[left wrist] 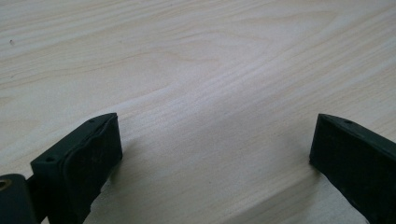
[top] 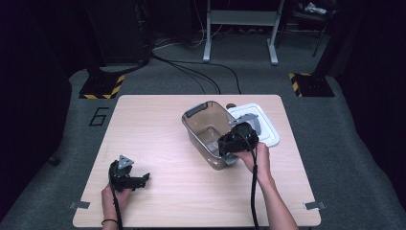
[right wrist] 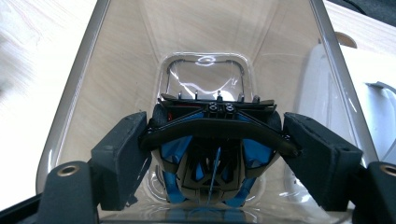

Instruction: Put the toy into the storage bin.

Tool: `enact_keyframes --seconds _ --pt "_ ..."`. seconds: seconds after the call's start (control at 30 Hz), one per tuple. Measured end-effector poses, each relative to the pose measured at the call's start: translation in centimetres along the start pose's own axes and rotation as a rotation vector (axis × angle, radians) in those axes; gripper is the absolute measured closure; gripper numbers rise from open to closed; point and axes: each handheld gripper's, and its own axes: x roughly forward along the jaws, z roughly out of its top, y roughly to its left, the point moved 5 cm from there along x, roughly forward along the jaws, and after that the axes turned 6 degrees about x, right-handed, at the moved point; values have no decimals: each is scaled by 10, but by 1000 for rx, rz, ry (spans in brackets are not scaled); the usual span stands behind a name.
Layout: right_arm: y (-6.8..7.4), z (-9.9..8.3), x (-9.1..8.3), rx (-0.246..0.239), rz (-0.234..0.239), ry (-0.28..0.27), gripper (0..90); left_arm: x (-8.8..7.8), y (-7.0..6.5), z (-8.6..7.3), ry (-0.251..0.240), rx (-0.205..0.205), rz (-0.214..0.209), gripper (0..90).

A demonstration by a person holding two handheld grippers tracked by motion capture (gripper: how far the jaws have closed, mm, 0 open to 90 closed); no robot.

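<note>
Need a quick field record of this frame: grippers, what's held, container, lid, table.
right gripper: shut on a small blue and black toy car, jaws on its two sides
car position: inside the clear smoky plastic container, rear wing toward the camera
container: open, on the table, grey handle at its far end
lid: white rectangular plastic lid lies flat beside the container
left gripper: open, nothing between the jaws, low over the table
table: light wooden tabletop
</note>
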Motion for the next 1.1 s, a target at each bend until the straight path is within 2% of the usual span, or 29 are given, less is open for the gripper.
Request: enact_keyframes --seconds 0.23,0.5,0.6,1.1 --pt "0 -5 -5 16 3 14 236 0 0 0 1 1 2 22" --pt "4 -10 -6 7 8 9 235 0 0 0 1 1 1 22" --pt "5 -12 -6 7 -5 6 235 0 0 0 1 2 2 22" --pt "4 -11 -5 8 -3 -1 234 0 0 0 1 1 1 22"
